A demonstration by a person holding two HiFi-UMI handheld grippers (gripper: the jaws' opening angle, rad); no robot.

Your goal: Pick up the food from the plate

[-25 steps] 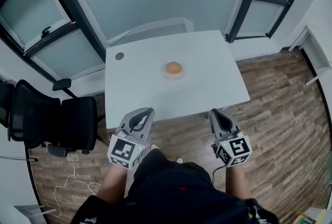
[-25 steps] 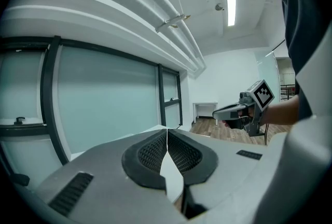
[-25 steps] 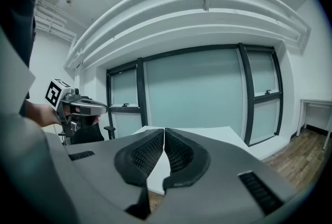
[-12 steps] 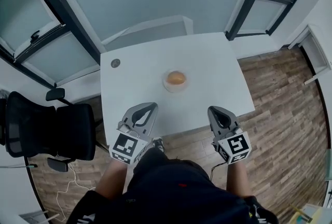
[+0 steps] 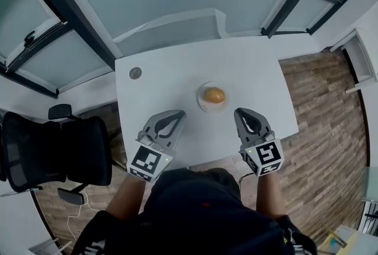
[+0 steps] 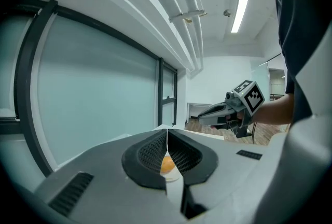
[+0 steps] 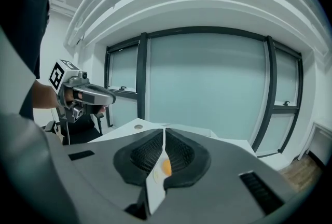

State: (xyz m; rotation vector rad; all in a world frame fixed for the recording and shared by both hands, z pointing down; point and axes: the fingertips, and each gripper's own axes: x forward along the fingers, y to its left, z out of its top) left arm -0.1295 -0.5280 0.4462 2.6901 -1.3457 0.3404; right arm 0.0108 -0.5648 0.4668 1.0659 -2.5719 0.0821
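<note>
A round orange piece of food (image 5: pixel 213 95) lies on a small white plate (image 5: pixel 202 104) near the middle of the white table (image 5: pixel 254 71). My left gripper (image 5: pixel 176 114) is shut and empty, over the table's near part, left of the plate. My right gripper (image 5: pixel 241 113) is also shut and empty, just right of the plate. In the left gripper view the jaws (image 6: pixel 167 135) meet in a line, and the food (image 6: pixel 167 165) shows beyond them. In the right gripper view the shut jaws (image 7: pixel 164 133) frame the food (image 7: pixel 166 167) the same way.
A grey round cap (image 5: pixel 135 73) sits at the table's far left corner. A black office chair (image 5: pixel 47 153) stands left of the table. Glass walls with dark frames (image 5: pixel 71 18) run behind it. Wood floor (image 5: pixel 331 106) lies to the right.
Both grippers have come forward from short of the table's near edge to over it, flanking the plate. The plate now appears closer. Both jaws stay shut.
</note>
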